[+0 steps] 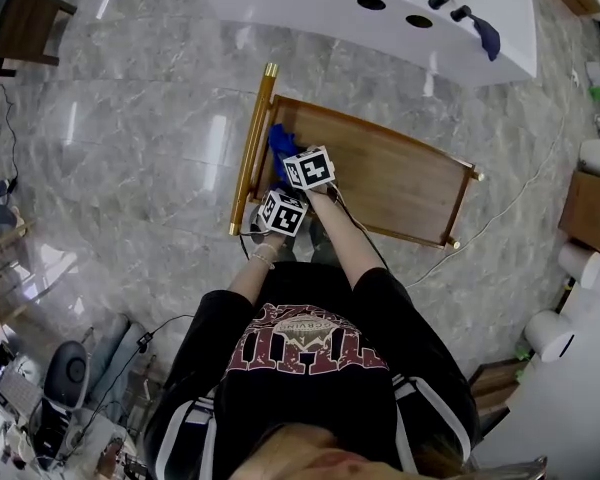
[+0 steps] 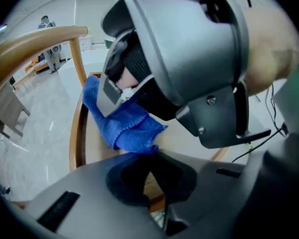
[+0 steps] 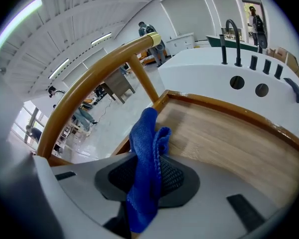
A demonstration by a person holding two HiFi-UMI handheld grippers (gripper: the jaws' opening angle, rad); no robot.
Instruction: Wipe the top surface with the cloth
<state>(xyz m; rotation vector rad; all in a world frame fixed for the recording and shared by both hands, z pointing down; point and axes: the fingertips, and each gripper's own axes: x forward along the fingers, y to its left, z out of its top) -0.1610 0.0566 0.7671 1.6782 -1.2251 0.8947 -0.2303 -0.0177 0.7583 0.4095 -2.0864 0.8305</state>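
Right tongs (image 3: 148, 185) around blue cloth (image 3: 145, 143)

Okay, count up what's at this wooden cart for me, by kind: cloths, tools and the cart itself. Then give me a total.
Blue cloth: 1
Tools: 2 (left tool, right tool)
Wooden cart: 1
Total: 4

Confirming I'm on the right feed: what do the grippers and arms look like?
The left gripper and right gripper: grey moulded shells, dark pads, each bearing a white cube with black square markers. A black cable trails from the right. Short black sleeves.
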